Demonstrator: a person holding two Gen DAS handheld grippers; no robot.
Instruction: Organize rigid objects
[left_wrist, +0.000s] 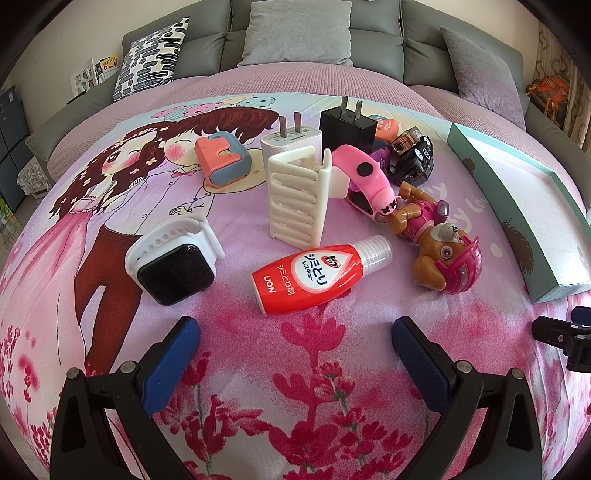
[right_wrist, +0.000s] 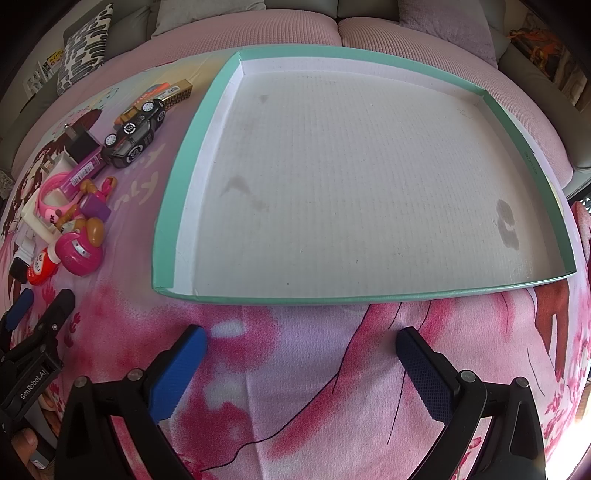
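Rigid objects are lying ahead of the left gripper, whose fingers are standing apart: a red plastic bottle nearest. The right gripper, likewise spread, is facing a shallow teal-rimmed cardboard tray holding nothing.

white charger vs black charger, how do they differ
The white charger is pale and stands nearer the camera, partly hidden behind the white clip; the black charger is dark, farther back and looks taller. Both stand upright with two metal prongs pointing up, side by side on the printed cloth.
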